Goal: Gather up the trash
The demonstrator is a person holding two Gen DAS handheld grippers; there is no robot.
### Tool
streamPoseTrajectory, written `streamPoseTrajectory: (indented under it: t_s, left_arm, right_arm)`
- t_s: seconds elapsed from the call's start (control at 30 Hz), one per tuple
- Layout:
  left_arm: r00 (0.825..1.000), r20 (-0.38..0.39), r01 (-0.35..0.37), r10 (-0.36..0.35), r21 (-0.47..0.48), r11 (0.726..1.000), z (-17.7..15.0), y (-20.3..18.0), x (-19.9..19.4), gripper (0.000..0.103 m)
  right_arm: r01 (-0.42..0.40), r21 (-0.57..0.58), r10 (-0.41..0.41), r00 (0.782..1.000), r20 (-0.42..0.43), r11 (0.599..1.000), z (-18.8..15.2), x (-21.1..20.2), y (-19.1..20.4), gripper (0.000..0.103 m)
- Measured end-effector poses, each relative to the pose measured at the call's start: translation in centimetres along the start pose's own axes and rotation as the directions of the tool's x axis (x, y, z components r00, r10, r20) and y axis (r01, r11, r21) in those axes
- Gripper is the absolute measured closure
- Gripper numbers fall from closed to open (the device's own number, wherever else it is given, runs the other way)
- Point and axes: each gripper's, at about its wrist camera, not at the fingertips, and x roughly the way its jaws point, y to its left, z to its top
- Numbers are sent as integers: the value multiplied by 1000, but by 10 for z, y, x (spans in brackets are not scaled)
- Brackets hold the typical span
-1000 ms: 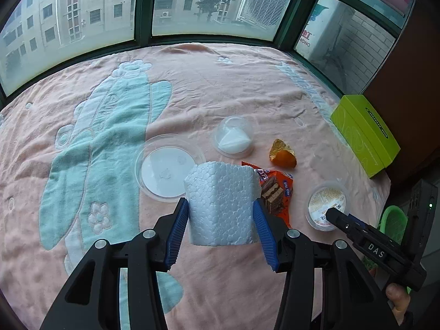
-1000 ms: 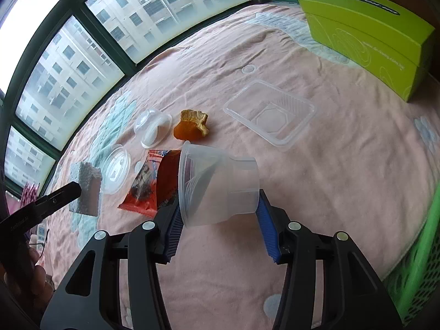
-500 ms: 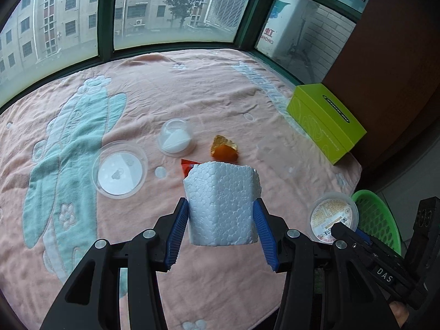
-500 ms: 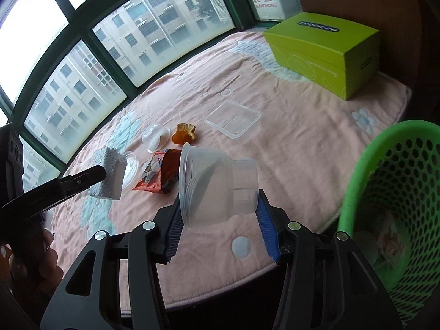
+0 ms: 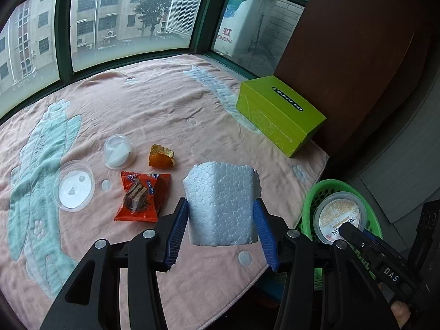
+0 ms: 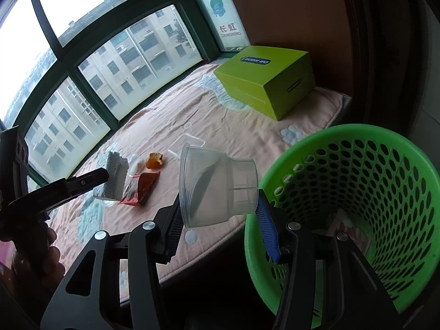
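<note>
My left gripper [image 5: 221, 229] is shut on a white foam block [image 5: 222, 203] and holds it above the pink blanket near the table's right edge. It also shows in the right wrist view [image 6: 112, 177]. My right gripper [image 6: 218, 220] is shut on a clear plastic cup [image 6: 216, 188], held on its side just left of the green mesh basket [image 6: 357, 189]. In the left wrist view the cup [image 5: 337, 216] hangs over the basket [image 5: 316, 195]. On the blanket lie an orange snack wrapper [image 5: 141, 196], an orange peel [image 5: 161, 156] and two clear lids [image 5: 74, 188] [image 5: 119, 151].
A lime-green box [image 5: 277, 114] stands at the far right of the table by a brown wall. A clear flat tray [image 6: 188, 141] lies mid-table. Some trash lies in the basket bottom [image 6: 349, 231]. Windows run along the back.
Both grippers have swung right with their loads. The right gripper with the cup has reached the basket's rim; the foam block now hangs near the table's right edge.
</note>
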Motion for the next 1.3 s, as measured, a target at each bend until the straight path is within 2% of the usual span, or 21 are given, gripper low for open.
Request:
streamPoseTrajectory:
  t_s: [0.27,0.8,1.03,1.17,1.3]
  left_arm:
    - [1000,9,-22,22,-21,1000,1,10,-4,56]
    - [996,3,-89,90,-101,991,-5,61,-9,56]
    - [994,3,-110,112,-137,984,-8,80,-12,56]
    - [993,0,-116,117,-153,981,-10,87,-12,56]
    - [993,-6,-122,122,-157,980,-12,91,-11,56]
  right_arm:
    - [-15,-25,15,1000,-21,1000,-1,10,12,53]
    - [-46,-146,25,990,-141,988,-14,90,61,53]
    - [25,-281,-60,991,-117,959,-19,106,86,55]
    - [24,-302,-60,992,-112,953,-22,110,91,56]
    - [2,-273,-35,992,-117,962,-21,108,86,55]
